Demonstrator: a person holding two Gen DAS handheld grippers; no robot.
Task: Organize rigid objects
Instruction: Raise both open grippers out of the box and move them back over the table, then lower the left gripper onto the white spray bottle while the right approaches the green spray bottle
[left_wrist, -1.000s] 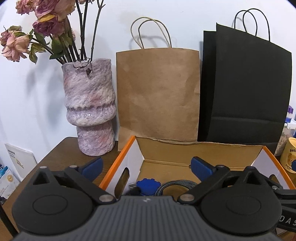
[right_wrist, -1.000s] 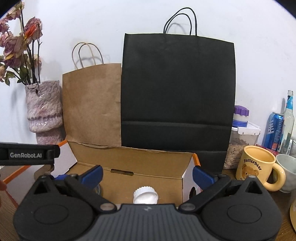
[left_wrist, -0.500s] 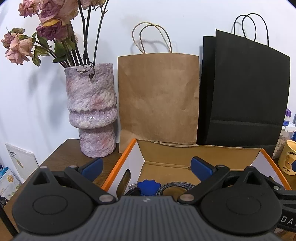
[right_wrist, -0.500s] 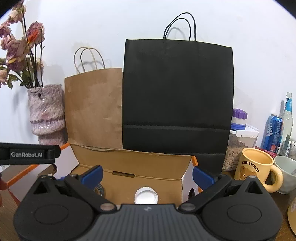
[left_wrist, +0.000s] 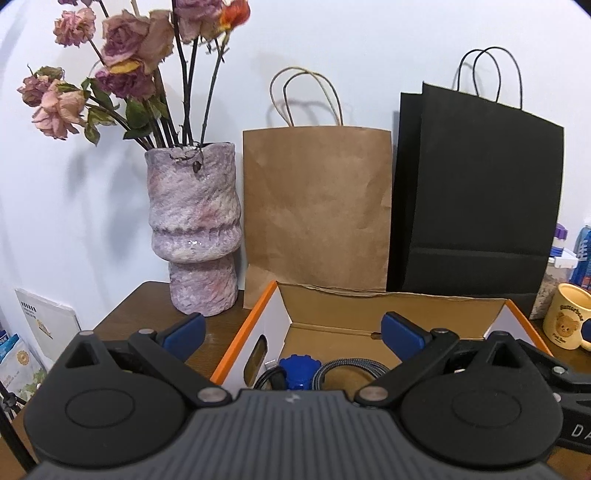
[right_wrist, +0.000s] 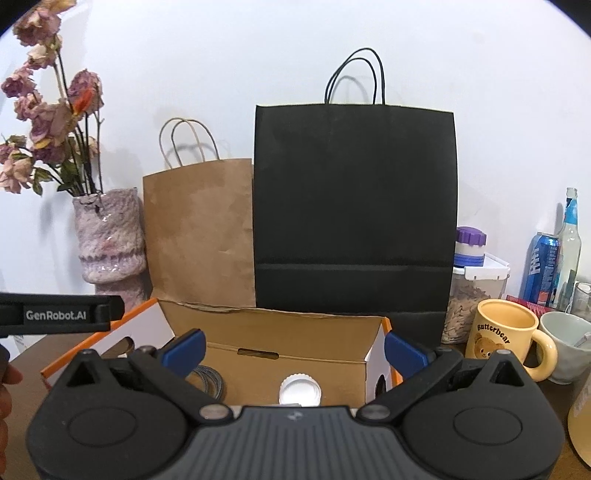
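Observation:
An open cardboard box with orange edges (left_wrist: 258, 314) stands on the brown table; it also shows in the right wrist view (right_wrist: 295, 328). Inside it lie a blue ridged cap (left_wrist: 297, 369), a braided grey cable (left_wrist: 351, 367) and a white ridged cap (right_wrist: 300, 387). My left gripper (left_wrist: 291, 328) is open and empty, held above the box's near left part. My right gripper (right_wrist: 293, 345) is open and empty, held above the box's near right part. The left gripper's body (right_wrist: 59, 314) shows at the left of the right wrist view.
A mottled purple vase (left_wrist: 194, 225) with dried roses, a brown paper bag (left_wrist: 317, 210) and a black paper bag (right_wrist: 352, 206) stand behind the box against the wall. A yellow bear mug (right_wrist: 506, 338), a white cup (right_wrist: 569, 343), a jar, a can and a bottle stand to the right.
Both grippers have drawn back and risen a little; the scene sits lower and smaller in both views. Both stay open and empty.

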